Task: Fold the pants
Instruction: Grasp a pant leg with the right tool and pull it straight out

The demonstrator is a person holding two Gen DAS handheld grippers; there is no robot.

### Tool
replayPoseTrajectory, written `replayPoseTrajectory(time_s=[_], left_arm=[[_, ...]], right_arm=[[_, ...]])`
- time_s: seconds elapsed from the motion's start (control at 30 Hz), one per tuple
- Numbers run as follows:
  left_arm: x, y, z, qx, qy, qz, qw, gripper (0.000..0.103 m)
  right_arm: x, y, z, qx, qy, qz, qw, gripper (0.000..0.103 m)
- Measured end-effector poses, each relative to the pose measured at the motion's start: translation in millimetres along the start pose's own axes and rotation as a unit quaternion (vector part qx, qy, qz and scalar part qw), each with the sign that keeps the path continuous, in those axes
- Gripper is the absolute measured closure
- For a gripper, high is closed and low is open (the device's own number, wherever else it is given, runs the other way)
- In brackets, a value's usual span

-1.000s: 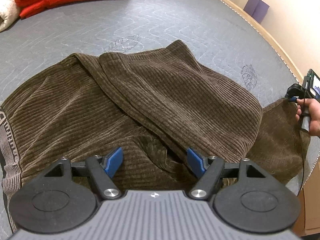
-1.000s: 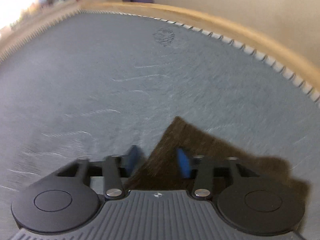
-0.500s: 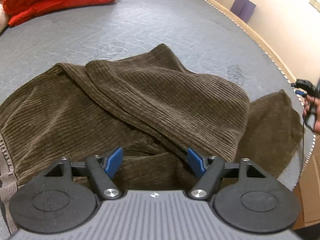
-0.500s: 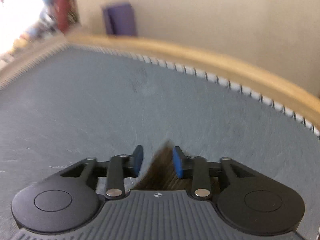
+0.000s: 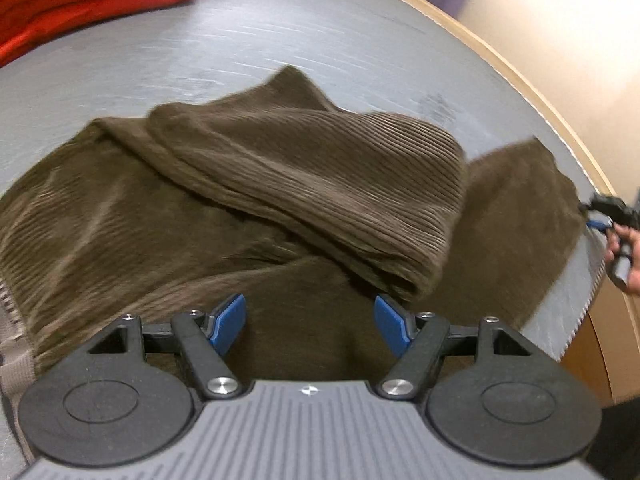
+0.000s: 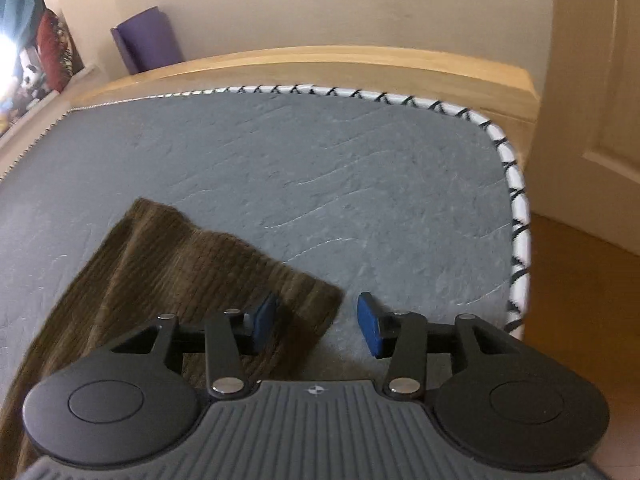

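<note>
one brown pants [image 5: 280, 200], one grey mattress [image 6: 320, 168], two grippers, fingers apart

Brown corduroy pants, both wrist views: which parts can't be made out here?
- Waistband: left wrist view, cut off by the frame's left edge and partly hidden by the left gripper.
- Nearest fabric of the brown corduroy pants: left wrist view, hidden by the gripper body.
- Pant leg end: right wrist view, lower part hidden under the right gripper.
- Lower leg under the folded one: left wrist view, covered and motion-blurred.
</note>
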State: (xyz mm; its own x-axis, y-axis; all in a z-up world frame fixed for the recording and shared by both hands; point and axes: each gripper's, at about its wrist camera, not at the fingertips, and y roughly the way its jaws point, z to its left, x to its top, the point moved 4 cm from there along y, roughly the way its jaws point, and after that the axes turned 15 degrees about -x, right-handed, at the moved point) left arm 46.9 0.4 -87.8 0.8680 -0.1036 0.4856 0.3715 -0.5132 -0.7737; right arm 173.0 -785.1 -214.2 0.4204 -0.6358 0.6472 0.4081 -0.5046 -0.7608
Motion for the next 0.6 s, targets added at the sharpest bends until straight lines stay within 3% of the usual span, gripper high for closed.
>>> replayPoseTrajectory(time_s=[0.03, 0.1, 0.13, 0.17, 0.2, 0.3, 0.37, 0.47, 0.53, 0.6], left_arm=[[2, -1, 5, 0.004, -0.005, -0.002, 1.0000, 0.027], [4, -4, 13, 0.009, -0.009, -0.003, 0.9999, 0.027], [4, -5, 16, 0.014, -0.011, -0.003, 0.9998, 0.027], [5, -7, 20, 0.018, -0.014, -0.003, 0.9997, 0.027], [5, -9, 24, 0.021, -0.018, -0.002, 0.9996, 0.027], [3, -15, 35, 0.026, -0.025, 0.005, 0.9993, 0.027], [-1, -18, 40, 0.031, -0.024, 0.011, 0.9992, 0.027], [-13, -27, 52, 0.033, -0.027, 0.021, 0.9989, 0.027], [-24, -31, 61, 0.036, -0.026, 0.029, 0.9986, 0.027], [-35, -39, 72, 0.045, -0.026, 0.034, 0.9981, 0.027]], right_arm=[[0, -2, -2, -0.010, 0.003, -0.002, 1.000, 0.080], [4, -3, 2, -0.024, 0.001, -0.016, 1.000, 0.086], [7, -16, -1, -0.050, -0.003, -0.049, 0.998, 0.087], [13, -31, -5, -0.072, 0.008, -0.078, 0.994, 0.088], [16, -39, -9, -0.086, 0.018, -0.081, 0.993, 0.088], [7, -15, -10, -0.125, -0.017, -0.011, 0.992, 0.086], [10, -23, -7, -0.133, -0.024, -0.033, 0.990, 0.081], [11, -58, 5, -0.172, -0.031, -0.107, 0.979, 0.073], [9, -84, 19, -0.154, -0.042, -0.147, 0.976, 0.073], [0, -115, 39, -0.107, -0.053, -0.169, 0.978, 0.073]])
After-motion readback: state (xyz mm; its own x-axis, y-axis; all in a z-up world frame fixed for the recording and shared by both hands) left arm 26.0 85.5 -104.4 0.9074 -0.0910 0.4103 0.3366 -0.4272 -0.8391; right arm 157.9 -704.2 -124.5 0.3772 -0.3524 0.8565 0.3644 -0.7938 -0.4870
